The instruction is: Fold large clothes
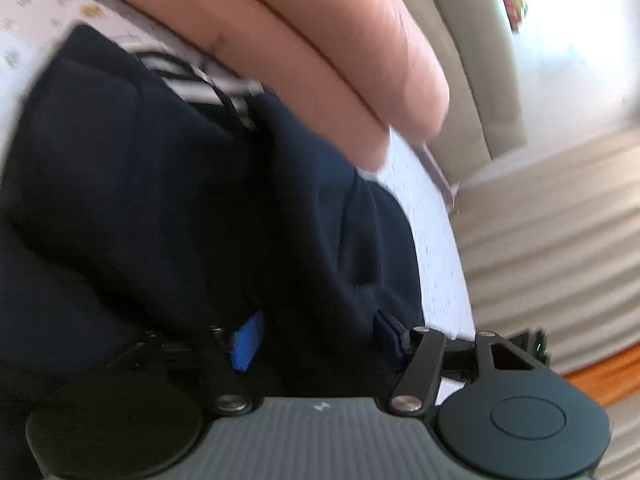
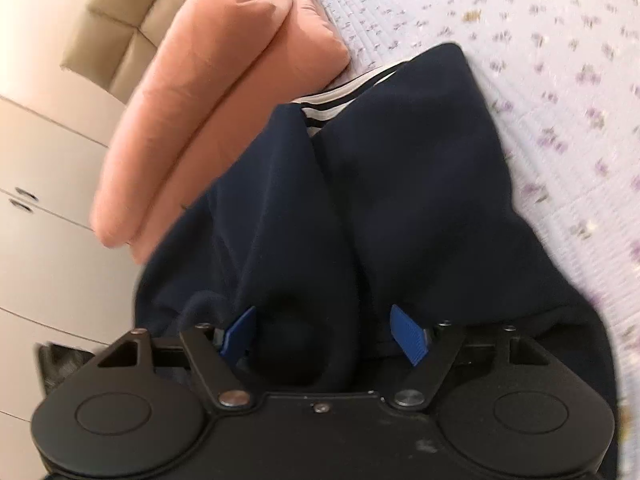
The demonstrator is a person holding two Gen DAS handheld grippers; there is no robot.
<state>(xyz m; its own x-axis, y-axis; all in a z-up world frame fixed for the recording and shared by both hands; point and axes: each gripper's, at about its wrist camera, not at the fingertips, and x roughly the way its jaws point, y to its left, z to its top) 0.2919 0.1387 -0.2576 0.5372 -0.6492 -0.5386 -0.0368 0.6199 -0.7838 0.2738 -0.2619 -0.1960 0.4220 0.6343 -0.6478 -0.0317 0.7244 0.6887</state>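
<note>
Navy garment [image 2: 400,200] with white stripes is laid on the floral bedspread [image 2: 560,80], beside a pink quilt [image 2: 224,92]. Left tool [image 1: 316,336] and right tool [image 2: 324,332] are held apart, fabric bunched between unpressed pads. A slipped fold is judged likely if only one layer is caught.

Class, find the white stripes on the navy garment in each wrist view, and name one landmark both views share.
Left wrist view: the white stripes sit upper left of centre, at the navy garment's far edge, just below the pink pillow.
Right wrist view: the stripes sit upper centre, in the garment's far opening, right of the pillow.
Shared landmark: the pink pillow, on the flowered bedspread.
</note>
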